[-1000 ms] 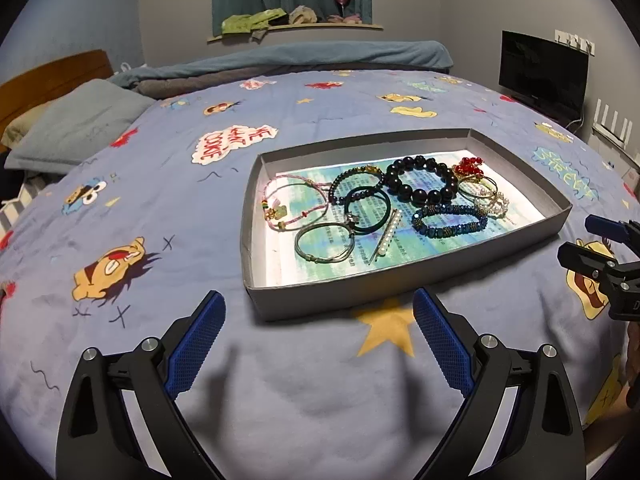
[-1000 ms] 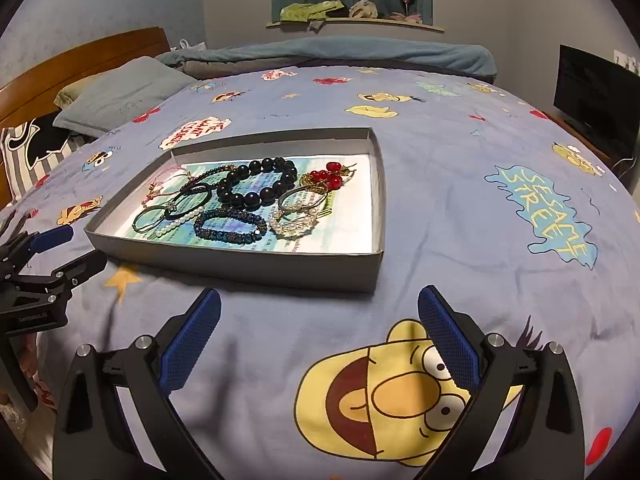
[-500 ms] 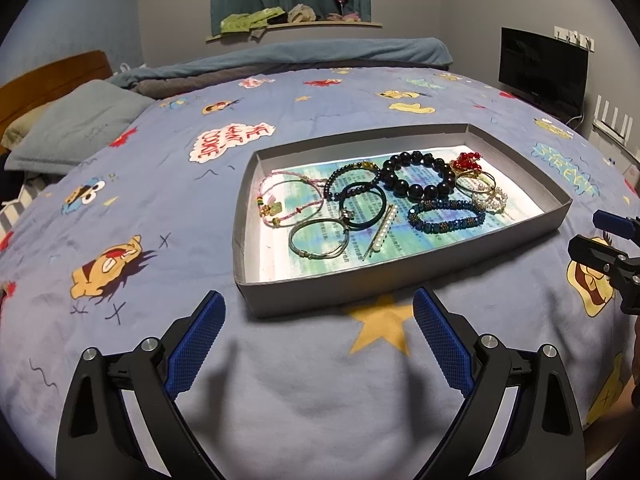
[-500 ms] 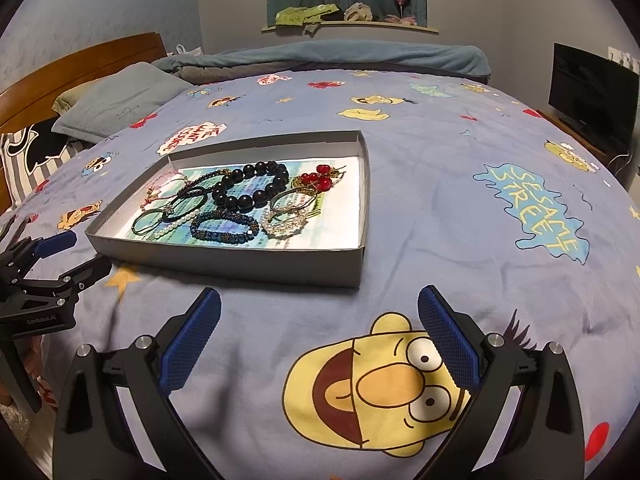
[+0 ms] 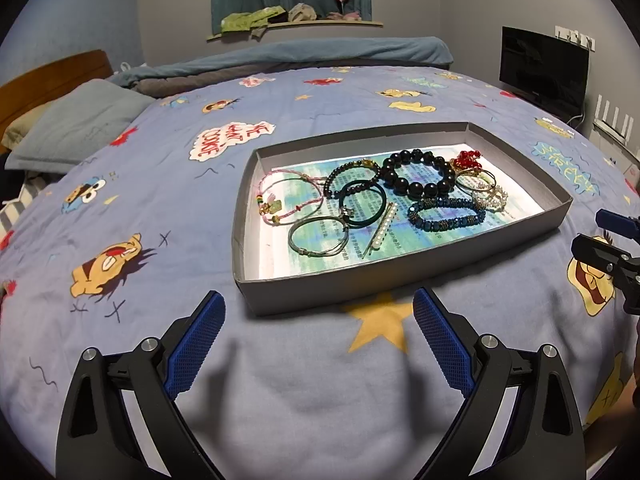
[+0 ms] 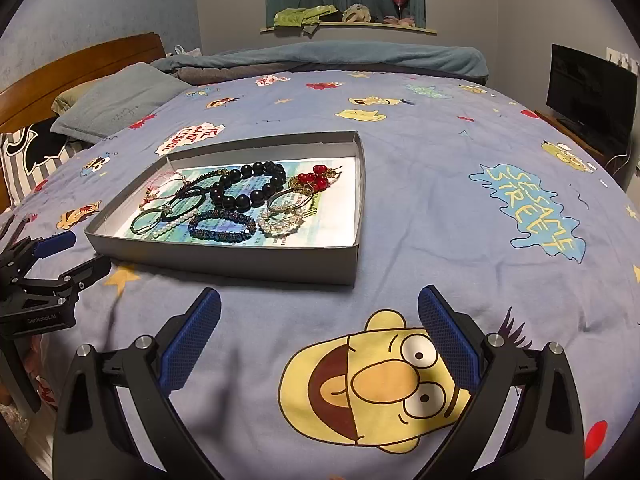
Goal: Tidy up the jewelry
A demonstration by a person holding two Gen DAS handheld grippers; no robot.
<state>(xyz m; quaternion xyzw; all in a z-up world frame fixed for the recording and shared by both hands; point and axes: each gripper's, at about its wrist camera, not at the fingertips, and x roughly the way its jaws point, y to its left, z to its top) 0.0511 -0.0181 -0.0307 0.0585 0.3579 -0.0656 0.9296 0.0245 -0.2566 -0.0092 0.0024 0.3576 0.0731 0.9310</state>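
Shift: we see the grey tray (image 5: 256,216) sit lower and nearer the centre of the left view than a second ago; nothing inside it has moved.
Left gripper (image 5: 316,334): fingers spread wide, empty, hovering over the bedspread (image 5: 160,184) with the tray at our 12 o'clock.
Right gripper (image 6: 320,328): likewise parted and empty, tray at 11 o'clock.
Jewelry: bracelets heaped mid-tray, overlapping.
Handling: we judge the black bead bracelet (image 5: 418,176) light, hard and slippery, best pinched across its open near arc; the thin cord bracelets (image 5: 318,240) look limp, likely to snag neighbours.
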